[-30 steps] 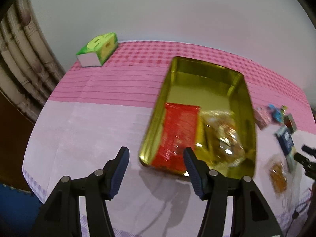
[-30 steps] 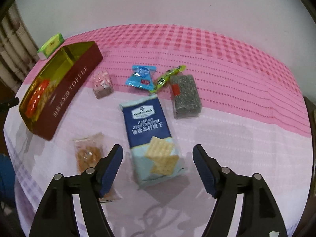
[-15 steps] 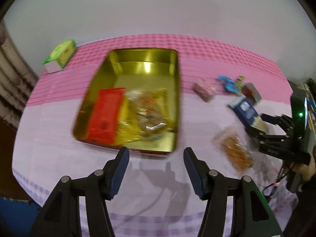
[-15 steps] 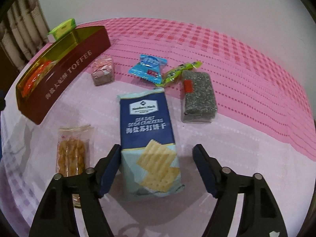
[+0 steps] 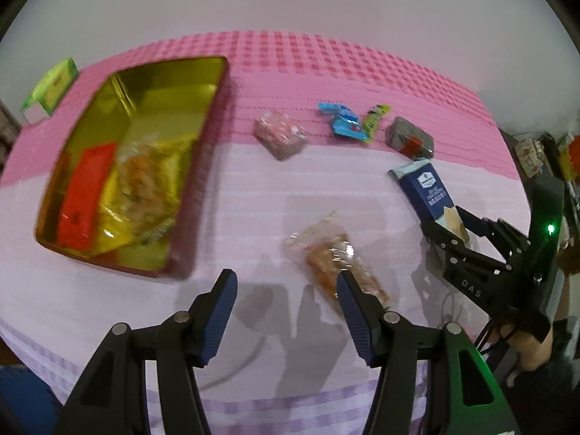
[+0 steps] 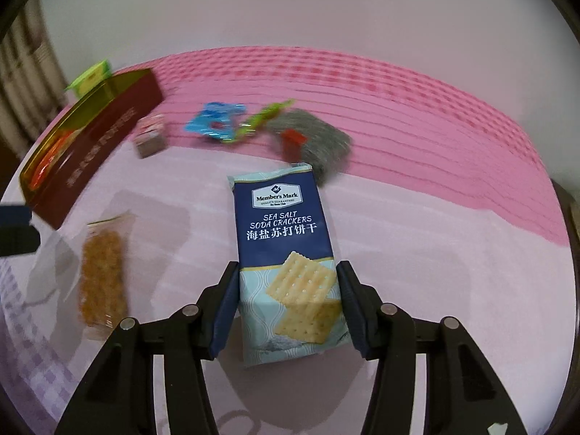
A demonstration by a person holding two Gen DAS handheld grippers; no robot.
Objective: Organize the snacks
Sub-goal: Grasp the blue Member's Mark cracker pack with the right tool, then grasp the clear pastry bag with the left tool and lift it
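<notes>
Pink checked tablecloth (image 6: 417,116) meets bare pale wall (image 6: 290,7).

Bare cloth (image 5: 253,203) between tin (image 5: 203,166) and snacks

Right tool (image 6: 288,302) closing — left tool (image 5: 286,311) parted.

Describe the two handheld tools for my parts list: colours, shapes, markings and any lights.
Both tools share one design. The left tool and the right tool have black angular linkage arms joined by round silver pins, ending in ribbed dark blue pads. Seen from the left wrist view, the right tool's black body bears white lettering "DAS", a green glowing light, and thin cables hanging below.
</notes>
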